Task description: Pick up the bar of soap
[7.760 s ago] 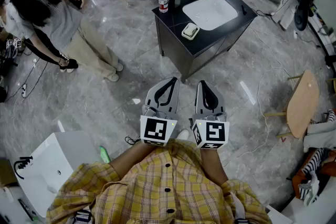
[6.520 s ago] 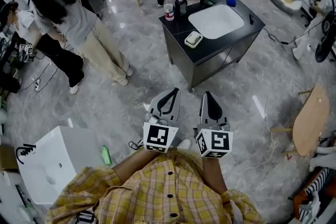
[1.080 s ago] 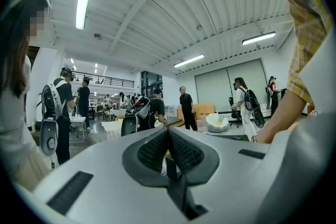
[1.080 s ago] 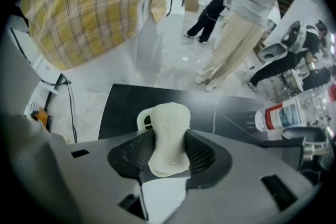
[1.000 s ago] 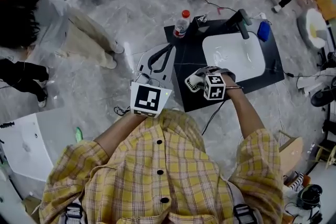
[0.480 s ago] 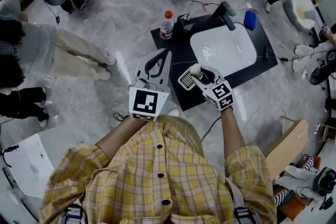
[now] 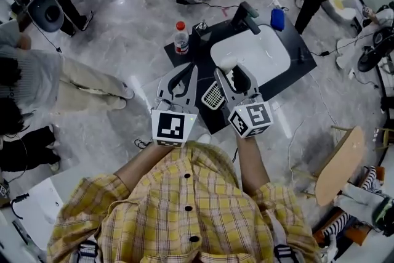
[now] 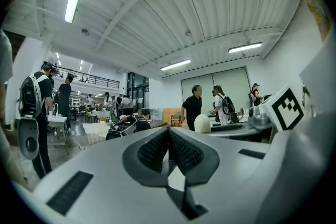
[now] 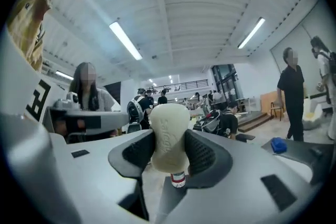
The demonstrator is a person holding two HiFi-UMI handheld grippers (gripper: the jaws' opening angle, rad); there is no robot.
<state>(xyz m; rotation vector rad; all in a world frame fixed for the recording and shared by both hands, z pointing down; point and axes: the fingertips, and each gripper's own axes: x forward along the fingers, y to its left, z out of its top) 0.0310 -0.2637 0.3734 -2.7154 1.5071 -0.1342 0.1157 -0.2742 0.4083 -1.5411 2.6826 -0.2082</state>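
Note:
The bar of soap [image 9: 169, 136] is off-white and oval, and stands upright, pinched between the ribbed pads of my right gripper [image 9: 169, 150], which is shut on it. In the head view the right gripper [image 7: 230, 78] holds the soap [image 7: 230, 75] above the black counter, between the white slotted soap dish [image 7: 211, 95] and the sink basin [image 7: 251, 53]. The dish holds nothing. My left gripper [image 7: 193, 71] hangs to the left of the dish with its jaws shut on nothing. In the left gripper view the left gripper [image 8: 168, 145] has its pads touching, and the soap [image 8: 202, 123] shows beyond them.
On the black counter [image 7: 196, 55] stand a red-capped bottle [image 7: 181, 38], a dark faucet [image 7: 245, 13] and a blue object [image 7: 277, 19]. People stand around on the grey marble floor. A wooden chair [image 7: 335, 163] is at the right.
I walked up to the counter. In the last second my right gripper closed on the soap at the dish and lifted it clear, swinging level; the left gripper stayed shut.

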